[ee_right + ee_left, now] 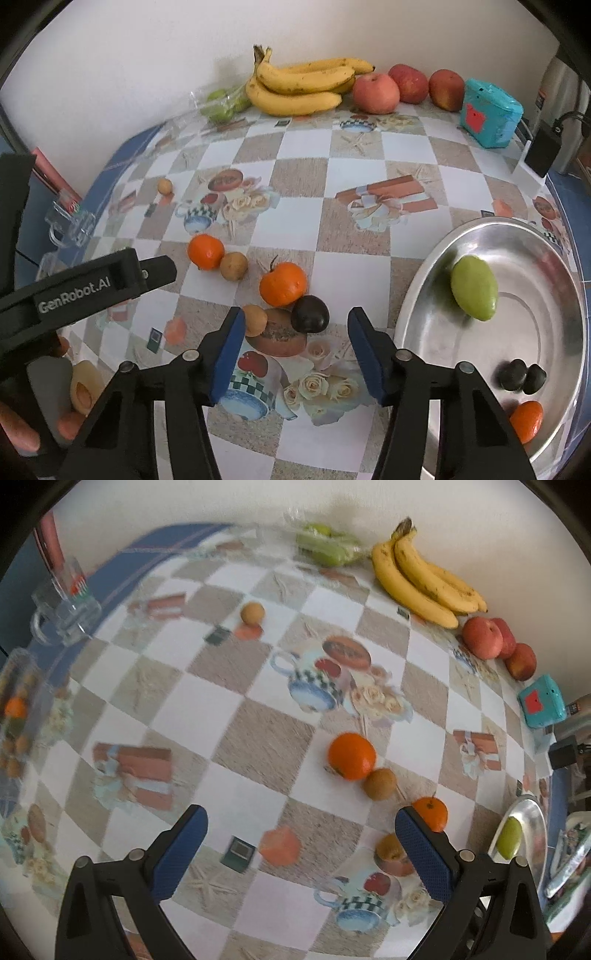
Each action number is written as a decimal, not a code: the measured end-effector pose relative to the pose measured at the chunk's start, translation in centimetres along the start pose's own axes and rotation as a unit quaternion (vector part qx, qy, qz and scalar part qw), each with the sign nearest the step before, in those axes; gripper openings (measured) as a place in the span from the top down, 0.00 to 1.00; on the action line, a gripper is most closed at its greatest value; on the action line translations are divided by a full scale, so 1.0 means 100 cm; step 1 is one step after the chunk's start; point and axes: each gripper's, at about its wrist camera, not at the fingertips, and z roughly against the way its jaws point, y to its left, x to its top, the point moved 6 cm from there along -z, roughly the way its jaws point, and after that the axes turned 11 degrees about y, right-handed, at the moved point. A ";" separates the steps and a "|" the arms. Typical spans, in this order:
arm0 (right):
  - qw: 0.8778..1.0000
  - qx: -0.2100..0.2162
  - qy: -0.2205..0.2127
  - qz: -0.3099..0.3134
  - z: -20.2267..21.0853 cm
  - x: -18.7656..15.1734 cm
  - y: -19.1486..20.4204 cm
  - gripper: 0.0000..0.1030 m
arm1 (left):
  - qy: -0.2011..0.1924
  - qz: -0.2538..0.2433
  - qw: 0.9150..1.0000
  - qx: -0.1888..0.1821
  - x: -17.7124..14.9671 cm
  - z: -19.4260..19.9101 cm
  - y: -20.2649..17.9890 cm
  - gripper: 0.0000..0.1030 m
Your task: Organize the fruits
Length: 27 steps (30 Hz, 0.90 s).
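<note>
A: Now, left wrist view. Left gripper [301, 834], jaws wide apart, gripping nothing; blue pads low in frame over the checkered tablecloth [258, 734].
B: Fruit positions?
A: Large orange [352, 756] at centre, touching a brown kiwi [379, 784] to its lower right. Smaller orange [432, 812] just behind the right pad. Small tan fruit [252, 612] alone, upper centre. Bananas [424, 579] upper right along the wall, red apples [495, 642] just below them. Green mango [509, 837] on the steel plate [535, 812], right edge.
B: Right wrist view?
A: Right gripper [297, 339], jaws wide open, empty. Dark plum [310, 314] between the pad tips, touching a stemmed orange [282, 284] above it. Tan fruit [254, 319] beside the left pad. Steel plate [436, 295] at right: green mango [474, 293], two dark fruits [522, 376], orange [528, 421] at the lower rim. Left gripper body [92, 284] entering from left edge. Teal box [491, 110] upper right.
</note>
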 end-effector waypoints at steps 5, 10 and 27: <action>1.000 -0.020 0.022 0.007 -0.015 -0.002 0.000 0.53 | 0.028 0.006 1.000 -0.007 -0.003 -0.016 -0.002 0.00; 0.999 -0.033 0.032 0.013 -0.024 -0.001 0.000 0.54 | 0.042 0.006 0.999 -0.008 -0.005 -0.024 -0.003 0.00; 0.998 -0.046 0.043 0.015 -0.032 0.003 0.000 0.73 | 0.043 0.001 0.999 -0.021 -0.007 -0.024 -0.011 0.00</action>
